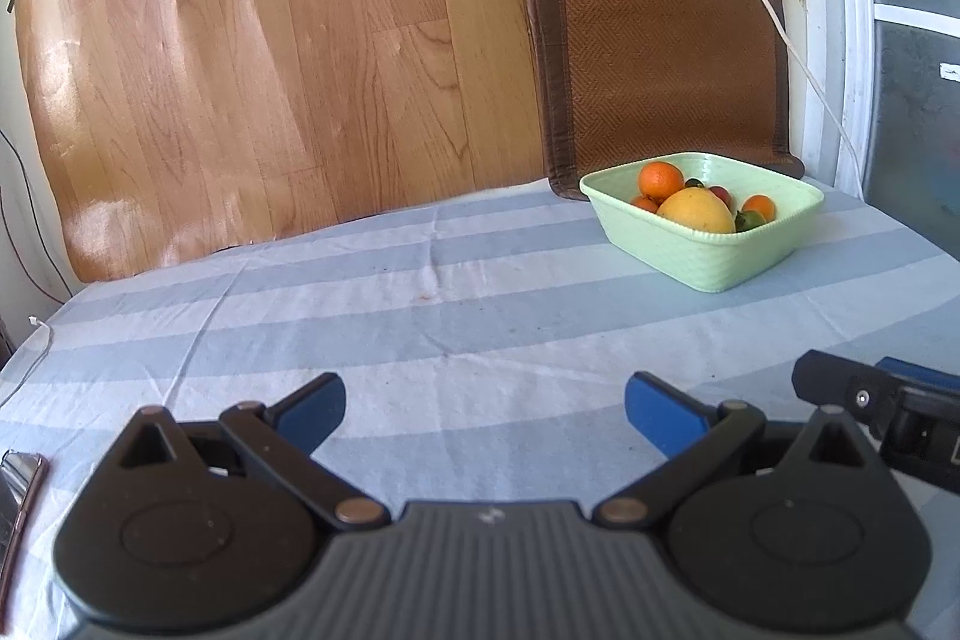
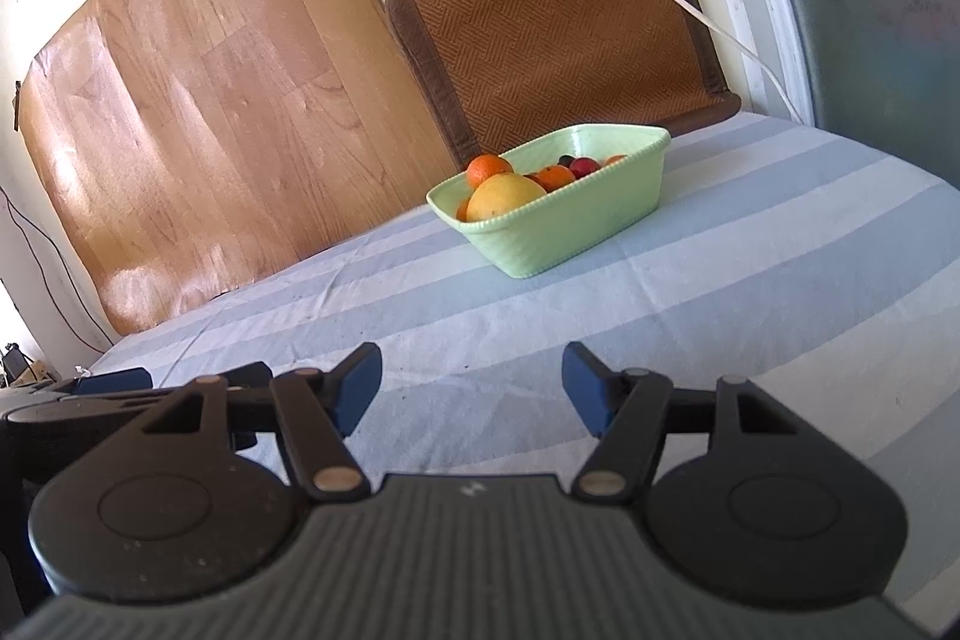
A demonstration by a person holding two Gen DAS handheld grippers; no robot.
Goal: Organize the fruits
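Note:
A pale green basket (image 1: 708, 250) stands at the far right of the striped tablecloth and holds a large yellow fruit (image 1: 696, 211), several oranges (image 1: 660, 178) and small dark fruits. The right wrist view shows the same basket (image 2: 570, 232) with the yellow fruit (image 2: 504, 196) at its near end. My left gripper (image 1: 483, 412) is open and empty, low over the cloth, well short of the basket. My right gripper (image 2: 471, 388) is open and empty, also near the table's front. Each gripper shows at the edge of the other's view.
A wood-pattern sheet (image 1: 258, 58) and a brown woven mat (image 1: 660, 64) lean on the wall behind the table. A white cable (image 1: 780, 28) hangs from a power strip. A phone-like object (image 1: 18, 496) lies at the near left edge. A window frame stands at the right.

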